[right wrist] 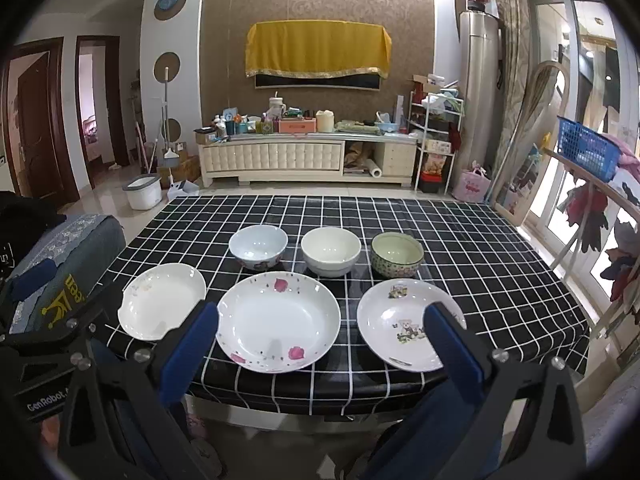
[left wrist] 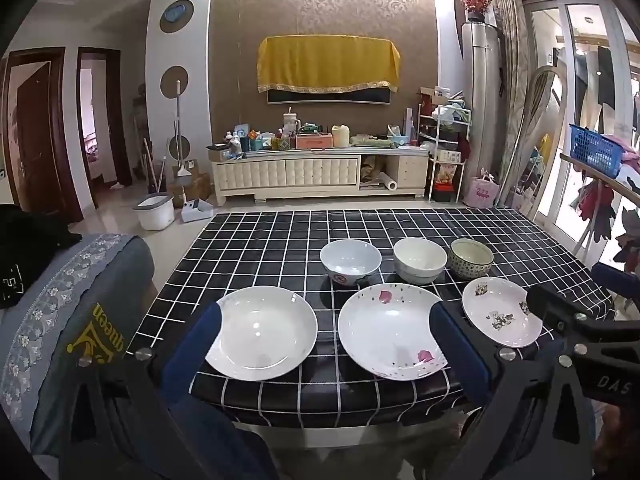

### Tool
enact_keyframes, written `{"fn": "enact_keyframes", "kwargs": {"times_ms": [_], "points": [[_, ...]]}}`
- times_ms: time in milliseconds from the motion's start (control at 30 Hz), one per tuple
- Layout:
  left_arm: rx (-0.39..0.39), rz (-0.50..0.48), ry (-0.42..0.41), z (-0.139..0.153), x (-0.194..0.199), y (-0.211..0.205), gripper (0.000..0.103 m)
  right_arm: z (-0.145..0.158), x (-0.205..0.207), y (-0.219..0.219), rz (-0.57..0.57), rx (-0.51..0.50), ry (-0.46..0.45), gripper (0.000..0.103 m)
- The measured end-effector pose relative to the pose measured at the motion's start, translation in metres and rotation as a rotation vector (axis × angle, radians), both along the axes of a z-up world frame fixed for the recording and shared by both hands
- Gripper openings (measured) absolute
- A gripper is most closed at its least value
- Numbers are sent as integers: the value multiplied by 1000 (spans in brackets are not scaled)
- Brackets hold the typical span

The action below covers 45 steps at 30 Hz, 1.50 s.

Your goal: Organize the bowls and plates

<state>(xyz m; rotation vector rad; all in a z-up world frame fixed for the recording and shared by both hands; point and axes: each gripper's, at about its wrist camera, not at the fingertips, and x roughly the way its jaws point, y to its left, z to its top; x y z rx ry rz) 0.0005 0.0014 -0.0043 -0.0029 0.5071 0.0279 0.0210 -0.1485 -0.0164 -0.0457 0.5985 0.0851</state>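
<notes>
- Three plates (right wrist: 278, 322) lay in a row along the table's (right wrist: 500, 280) near edge, three bowls (right wrist: 331, 256) just behind.
- The left gripper (left wrist: 326, 344) hung wide open and empty, nearest the plain plate (left wrist: 262, 332).
- The right gripper (right wrist: 322, 338), equally spread and empty, faced the bear plate (right wrist: 400, 324).

Left tongs (left wrist: 326, 338) spread wide, holding nothing, right tongs (right wrist: 322, 338) likewise spread, level, side by side

We counted three plates: plain white plate (right wrist: 162, 300), rose-petal plate (right wrist: 278, 322), cartoon-print plate (right wrist: 394, 316). Three bowls: pale blue bowl (right wrist: 258, 246), cream bowl (right wrist: 331, 255), green patterned bowl (right wrist: 397, 255). Two grippers.
</notes>
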Motion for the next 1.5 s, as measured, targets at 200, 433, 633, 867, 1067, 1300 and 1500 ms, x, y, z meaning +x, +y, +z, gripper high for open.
{"fn": "enact_keyframes", "kwargs": {"times_ms": [200, 433, 633, 867, 1067, 1300, 1500], "points": [[-2, -4, 7, -2, 0, 1, 103, -3, 0, -1, 2, 5, 14, 103], [4, 5, 7, -3, -2, 1, 103, -4, -1, 1, 9, 17, 20, 103], [-8, 7, 10, -3, -3, 3, 103, -4, -1, 1, 10, 19, 20, 103], [0, 6, 15, -3, -3, 1, 103, -5, -2, 3, 11, 16, 19, 103], [1, 5, 17, -5, -4, 0, 103, -6, -3, 3, 8, 15, 15, 103], [0, 7, 17, -5, -5, 0, 103, -6, -3, 2, 9, 16, 25, 103], [-5, 6, 21, -4, -5, 1, 103, -6, -4, 3, 7, 7, 23, 103]]}}
